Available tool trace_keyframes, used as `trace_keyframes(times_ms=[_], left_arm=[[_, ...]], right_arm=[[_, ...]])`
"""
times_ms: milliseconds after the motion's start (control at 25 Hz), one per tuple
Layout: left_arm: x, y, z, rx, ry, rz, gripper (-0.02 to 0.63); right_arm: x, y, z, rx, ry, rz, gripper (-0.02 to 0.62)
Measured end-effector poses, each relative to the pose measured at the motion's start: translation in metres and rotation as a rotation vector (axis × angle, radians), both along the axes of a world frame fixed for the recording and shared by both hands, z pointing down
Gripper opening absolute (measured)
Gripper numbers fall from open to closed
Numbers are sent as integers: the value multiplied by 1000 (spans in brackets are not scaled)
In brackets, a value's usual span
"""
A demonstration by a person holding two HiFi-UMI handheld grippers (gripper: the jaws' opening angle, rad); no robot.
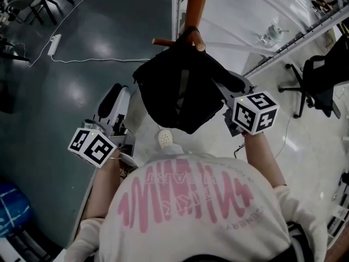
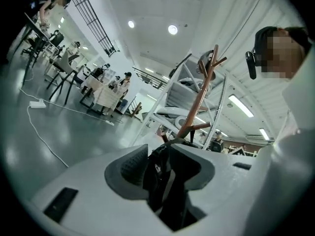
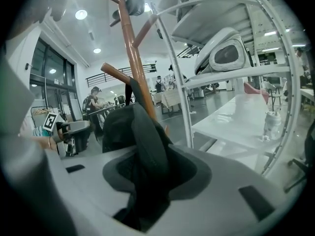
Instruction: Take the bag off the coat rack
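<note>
Right gripper view: right gripper [image 3: 155, 170] jaws partly closed, pinching black bag [image 3: 123, 127] at frame centre. Left gripper [image 2: 165, 165] jaws part open, bag fabric between, left pad clear. Bag hangs from coat rack [image 3: 135, 58].

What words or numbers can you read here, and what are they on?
Shirt: big pink letters, upside down, too blurred to read.
Small pink line on the shirt: maybe "SCENERY", not certain.
Left cube, right cube: black-and-white squares only, no words.
Nothing else is readable.
</note>
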State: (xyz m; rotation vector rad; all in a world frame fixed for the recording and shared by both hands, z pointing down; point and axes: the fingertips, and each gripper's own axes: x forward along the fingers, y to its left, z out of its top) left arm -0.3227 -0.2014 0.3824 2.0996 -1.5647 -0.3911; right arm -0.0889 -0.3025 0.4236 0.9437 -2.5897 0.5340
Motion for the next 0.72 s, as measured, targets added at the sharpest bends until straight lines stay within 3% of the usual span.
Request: trace_keyframes(times_ms=[80,280,520,720], left_arm=[[6,-7,1,5,-24,49,168],[26,-23,5,43,-189,190,245],[45,-45,26,18,-366,362,316],[57,-60,37,0,-368,474,318]], right_arm=[[0,0,0,-4,0,5,141],[1,-1,0,-4,10,18,141],[3,-1,2,0,10,16,146],[5,-3,3,4,1,2,156]])
